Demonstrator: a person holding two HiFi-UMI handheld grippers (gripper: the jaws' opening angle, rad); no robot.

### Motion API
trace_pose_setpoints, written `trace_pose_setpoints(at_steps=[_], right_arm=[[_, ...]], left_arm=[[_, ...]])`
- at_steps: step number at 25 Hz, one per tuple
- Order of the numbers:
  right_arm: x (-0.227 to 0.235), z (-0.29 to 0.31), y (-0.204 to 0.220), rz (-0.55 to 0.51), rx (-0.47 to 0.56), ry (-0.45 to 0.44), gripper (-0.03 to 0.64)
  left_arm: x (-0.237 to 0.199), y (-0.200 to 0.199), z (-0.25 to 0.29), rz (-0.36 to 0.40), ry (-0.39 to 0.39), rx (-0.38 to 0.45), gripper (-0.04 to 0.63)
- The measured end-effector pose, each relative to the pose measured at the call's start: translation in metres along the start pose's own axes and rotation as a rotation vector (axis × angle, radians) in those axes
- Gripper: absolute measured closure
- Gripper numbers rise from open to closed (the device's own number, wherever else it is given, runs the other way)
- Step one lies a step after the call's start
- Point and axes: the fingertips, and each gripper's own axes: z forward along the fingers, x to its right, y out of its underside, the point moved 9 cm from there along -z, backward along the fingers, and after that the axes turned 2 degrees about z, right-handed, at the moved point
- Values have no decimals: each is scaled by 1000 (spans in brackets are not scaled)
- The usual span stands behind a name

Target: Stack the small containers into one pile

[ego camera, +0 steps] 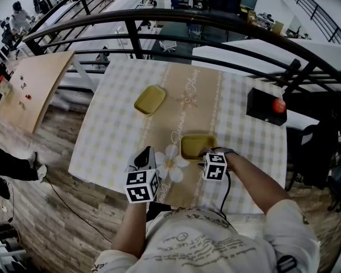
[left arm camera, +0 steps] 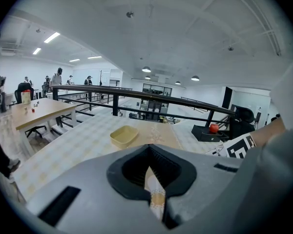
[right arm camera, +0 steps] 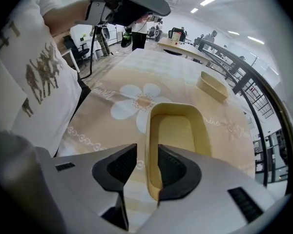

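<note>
Two small yellow containers stand on the checked tablecloth. The near one (ego camera: 197,145) (right arm camera: 178,135) sits right in front of me, the far one (ego camera: 149,99) (left arm camera: 124,135) (right arm camera: 214,84) further back to the left. My right gripper (ego camera: 207,152) (right arm camera: 147,167) points steeply down over the near container's closest end. Its jaws stand apart astride the rim wall, one pad inside the container and one outside with a gap. My left gripper (ego camera: 146,155) (left arm camera: 150,172) hovers left of the near container, shut and empty.
The table (ego camera: 119,129) has a flower print down its middle. A black box with a red knob (ego camera: 266,106) (left arm camera: 212,129) sits at the far right edge. A black railing (ego camera: 159,21) runs behind. A wooden table (ego camera: 34,84) stands to the left.
</note>
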Motion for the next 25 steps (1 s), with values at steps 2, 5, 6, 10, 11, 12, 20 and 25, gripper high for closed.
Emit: trace_pose_setpoints(at_steps=[2, 5, 6, 10, 11, 12, 20, 25], right_arm=[[-1, -1, 0, 4, 4, 2, 480], [0, -4, 1, 14, 21, 21, 479], [0, -5, 1, 23, 29, 27, 479], [1, -12, 3, 88, 95, 72, 510], [2, -15, 3, 108, 121, 93, 546], [3, -18, 3, 129, 145, 113, 579], [13, -41, 8, 364, 271, 276, 614], [27, -56, 21, 584, 318, 449, 615]], left_arm=[[0, 0, 1, 2, 5, -1, 589], [1, -2, 3, 5, 12, -3, 589], [1, -3, 4, 7, 15, -3, 589], [3, -5, 9, 16, 32, -4, 589], [4, -6, 10, 20, 37, -4, 589], [5, -7, 11, 23, 43, -3, 589], [14, -21, 23, 60, 106, 5, 589], [21, -35, 32, 98, 164, 22, 589]])
